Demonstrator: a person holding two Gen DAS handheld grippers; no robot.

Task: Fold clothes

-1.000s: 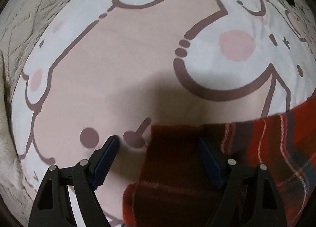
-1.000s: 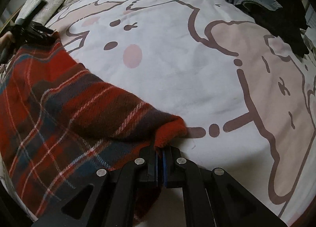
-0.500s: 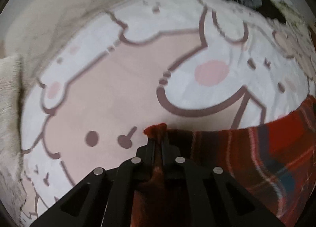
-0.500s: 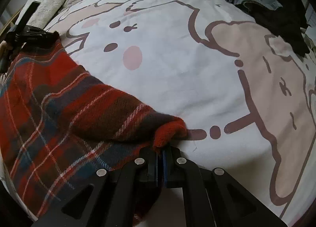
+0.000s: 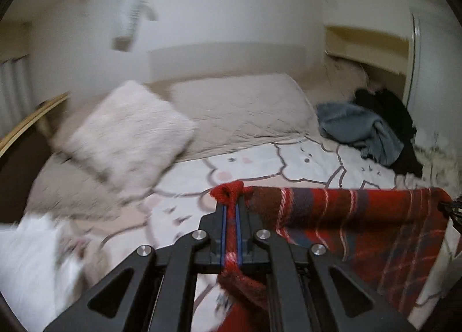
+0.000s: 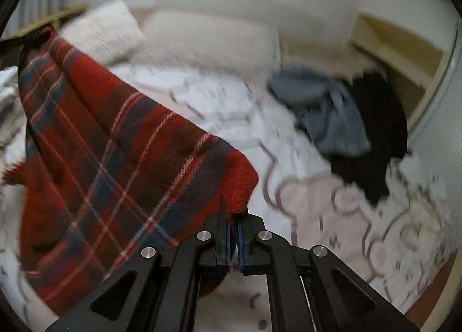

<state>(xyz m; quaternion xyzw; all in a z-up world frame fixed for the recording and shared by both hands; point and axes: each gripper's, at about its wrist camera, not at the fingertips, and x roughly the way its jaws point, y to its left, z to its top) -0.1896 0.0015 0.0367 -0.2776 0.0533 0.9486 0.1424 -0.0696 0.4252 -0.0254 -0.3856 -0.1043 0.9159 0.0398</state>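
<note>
Left wrist view showed both grippers, left gripper (image 5: 230,226) and right gripper (image 6: 233,233), clamped on the red plaid scarf (image 6: 109,152) lifted taut, probably mid-fold, next needing corners matched.

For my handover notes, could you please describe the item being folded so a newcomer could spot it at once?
Over the cartoon-print bed, both grippers hold one cloth stretched between them. It is the red plaid scarf, the only red, checked piece; the clothes heap by the wall is plain blue and black.
</note>
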